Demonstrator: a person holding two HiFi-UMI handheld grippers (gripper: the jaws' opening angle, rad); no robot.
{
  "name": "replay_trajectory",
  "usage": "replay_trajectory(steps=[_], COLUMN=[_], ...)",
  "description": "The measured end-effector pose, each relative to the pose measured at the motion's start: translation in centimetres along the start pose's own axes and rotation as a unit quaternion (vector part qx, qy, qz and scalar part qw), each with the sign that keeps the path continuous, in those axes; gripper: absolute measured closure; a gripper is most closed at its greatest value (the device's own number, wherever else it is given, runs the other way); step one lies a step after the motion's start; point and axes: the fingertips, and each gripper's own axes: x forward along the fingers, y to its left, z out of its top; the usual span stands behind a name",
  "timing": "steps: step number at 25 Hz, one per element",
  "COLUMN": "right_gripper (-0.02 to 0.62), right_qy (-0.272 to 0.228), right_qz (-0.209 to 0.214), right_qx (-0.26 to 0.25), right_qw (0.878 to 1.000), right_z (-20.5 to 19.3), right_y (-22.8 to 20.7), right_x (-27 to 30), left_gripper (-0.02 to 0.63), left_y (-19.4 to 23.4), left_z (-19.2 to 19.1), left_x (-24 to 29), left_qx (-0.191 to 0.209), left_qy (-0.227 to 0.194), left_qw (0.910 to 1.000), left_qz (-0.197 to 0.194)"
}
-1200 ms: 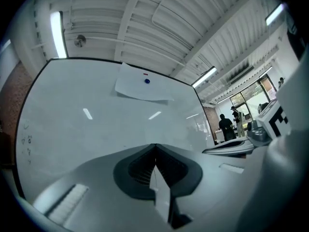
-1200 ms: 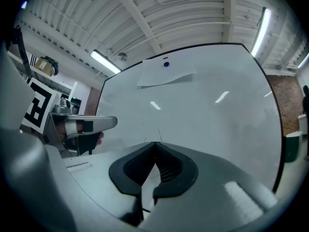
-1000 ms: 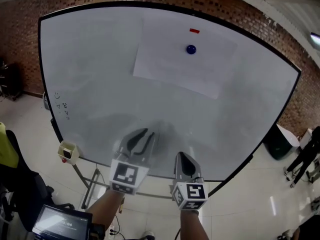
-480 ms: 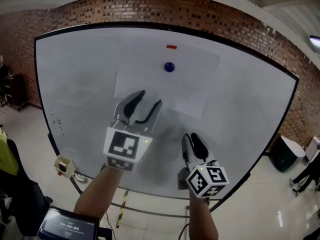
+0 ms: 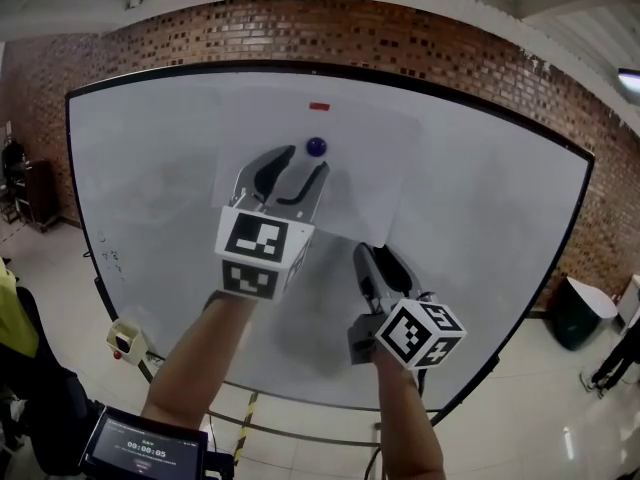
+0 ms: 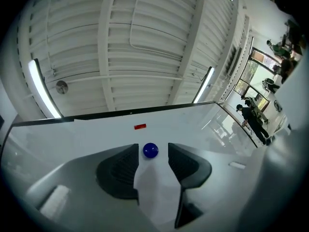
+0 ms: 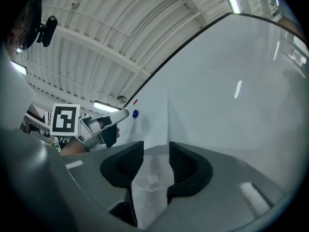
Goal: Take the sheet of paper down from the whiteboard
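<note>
A white sheet of paper (image 5: 372,173) hangs on the whiteboard (image 5: 150,168), pinned by a round blue magnet (image 5: 316,147) under a small red magnet (image 5: 319,107). My left gripper (image 5: 295,170) is raised in front of the sheet, open and empty, with its tips just below the blue magnet (image 6: 150,150). The magnet shows between the jaw tips of the left gripper (image 6: 152,162) but beyond them. Lower and to the right, my right gripper (image 5: 378,260) faces the bare board under the sheet; its jaws are opening with nothing between them. The right gripper view shows the right gripper (image 7: 155,162), the sheet (image 7: 152,124) and the left gripper (image 7: 107,125).
A brick wall (image 5: 450,58) stands behind the whiteboard. A small box (image 5: 125,336) hangs at the board's lower left rail. A tablet (image 5: 145,448) sits at the bottom left, and a dark bin (image 5: 580,313) stands on the floor at right.
Both grippers rose up the board toward the sheet. The left jaws spread wider and now sit under the blue magnet. The right jaws went from shut to open.
</note>
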Motion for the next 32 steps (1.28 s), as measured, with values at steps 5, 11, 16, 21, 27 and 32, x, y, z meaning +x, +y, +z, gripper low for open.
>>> replay_trajectory(steps=[5, 11, 16, 21, 27, 32], right_gripper=[0.423, 0.423, 0.430, 0.447, 0.565, 0.580], right_qy=[0.004, 0.001, -0.001, 0.008, 0.008, -0.005], right_qz=[0.025, 0.050, 0.068, 0.082, 0.097, 0.113], right_qx=[0.027, 0.041, 0.042, 0.042, 0.053, 0.060], right_qw=[0.999, 0.998, 0.997, 0.996, 0.994, 0.992], right_z=[1.0, 2.2, 2.1, 3.8, 2.8, 3.2], right_y=[-0.3, -0.4, 0.3, 1.0, 0.1, 0.8], right_x=[1.1, 2.3, 3.0, 2.2, 3.3, 3.0], left_gripper=[0.434, 0.434, 0.439, 0.470, 0.482, 0.483], left_y=[0.2, -0.3, -0.4, -0.2, 0.2, 0.3], left_z=[-0.5, -0.3, -0.7, 0.7, -0.6, -0.2], left_x=[1.5, 2.6, 3.3, 3.3, 3.6, 3.3], left_qx=[-0.020, 0.027, 0.046, 0.024, 0.021, 0.014], left_qy=[0.015, 0.008, 0.019, 0.013, 0.013, -0.001], left_qw=[0.9997, 0.9993, 0.9983, 0.9984, 0.9984, 0.9985], left_qz=[0.005, 0.024, 0.029, 0.050, 0.051, 0.053])
